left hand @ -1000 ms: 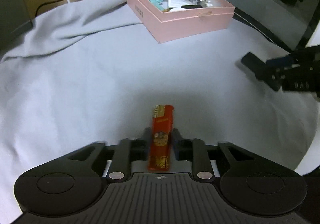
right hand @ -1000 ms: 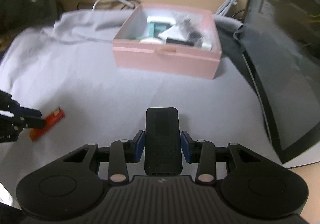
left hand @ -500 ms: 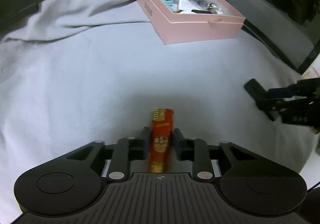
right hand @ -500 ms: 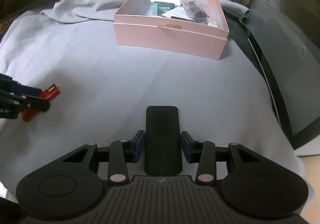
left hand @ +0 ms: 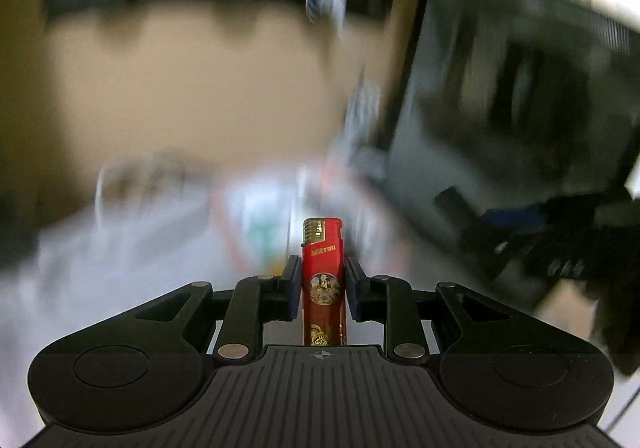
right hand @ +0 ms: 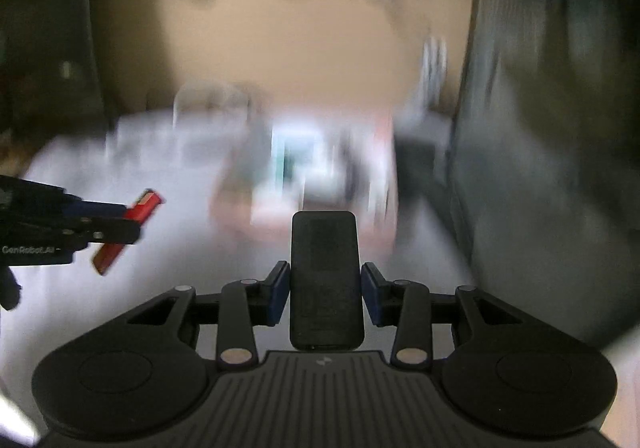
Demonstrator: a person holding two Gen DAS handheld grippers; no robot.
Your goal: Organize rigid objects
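Blurred tan wall [left hand: 200, 96], dark cabinet [right hand: 552, 128] right, grey cloth-covered table [right hand: 180, 268].

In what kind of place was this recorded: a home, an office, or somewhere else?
Probably a desk or work corner indoors, though the blur hides much. A pale grey cloth covers the surface, a large dark monitor-like panel stands at the right, and a pink open box of small items sits before a tan wall.
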